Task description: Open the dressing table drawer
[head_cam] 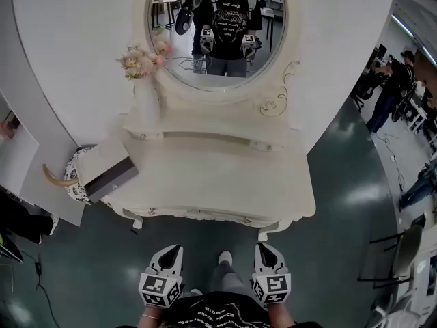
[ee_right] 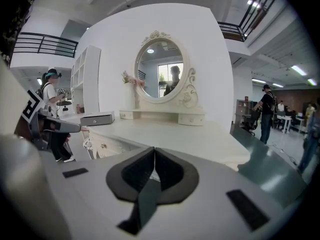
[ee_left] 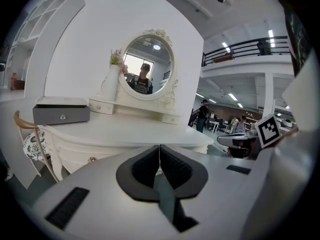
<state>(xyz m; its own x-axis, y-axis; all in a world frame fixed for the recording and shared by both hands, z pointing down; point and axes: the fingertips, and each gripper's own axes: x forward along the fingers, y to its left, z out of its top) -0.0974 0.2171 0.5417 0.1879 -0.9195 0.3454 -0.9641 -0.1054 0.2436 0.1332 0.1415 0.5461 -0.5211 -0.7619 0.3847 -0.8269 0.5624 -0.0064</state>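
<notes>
left tool point(ee_left: 159, 150) closed, empty | right tool point(ee_right: 154, 152) closed, empty | head view alone: both short of dressing table point(head_cam: 225, 176)

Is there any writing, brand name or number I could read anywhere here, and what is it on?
No text is readable.
Print on the person's shirt, reflected in the mirror: too blurred.
Marker cubes on left gripper and right gripper: square patterns, no letters.
</notes>
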